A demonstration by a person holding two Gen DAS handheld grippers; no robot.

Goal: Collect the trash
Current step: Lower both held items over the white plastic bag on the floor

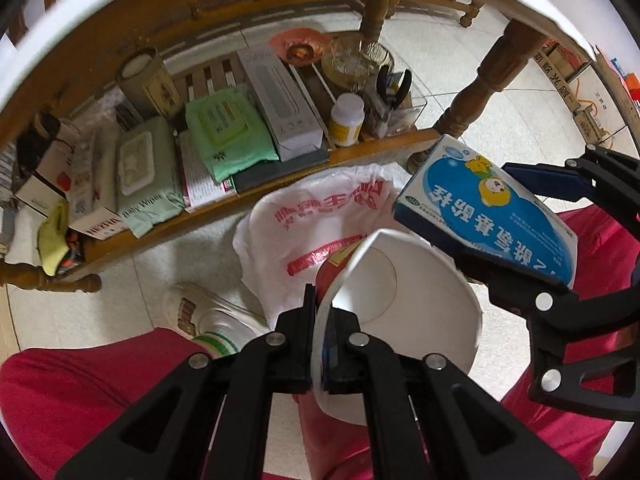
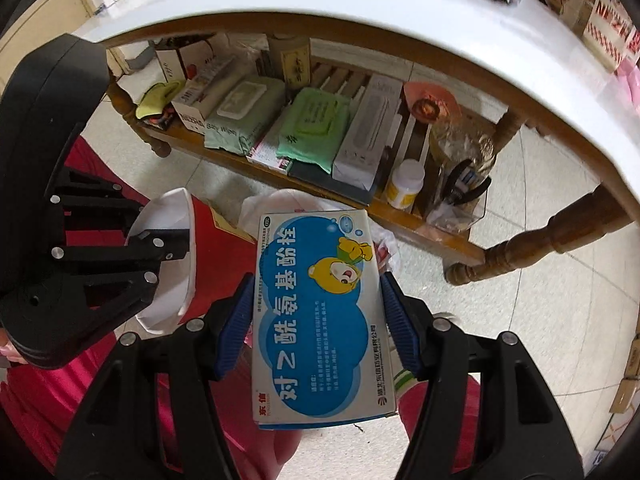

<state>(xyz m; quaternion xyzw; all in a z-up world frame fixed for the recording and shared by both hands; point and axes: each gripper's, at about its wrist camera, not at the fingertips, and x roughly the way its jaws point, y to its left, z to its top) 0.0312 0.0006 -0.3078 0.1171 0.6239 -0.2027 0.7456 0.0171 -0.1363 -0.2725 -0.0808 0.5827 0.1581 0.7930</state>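
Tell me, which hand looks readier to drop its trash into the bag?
Probably the right. Its gripper holds the box over the white bag. The left gripper pinches the paper bowl's rim nearer the person.

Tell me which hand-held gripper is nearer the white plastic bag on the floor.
Left. The left hand-held gripper, clamped on a paper bowl, sits right over the bag. The right hand-held gripper holds a medicine box higher and off to the side.
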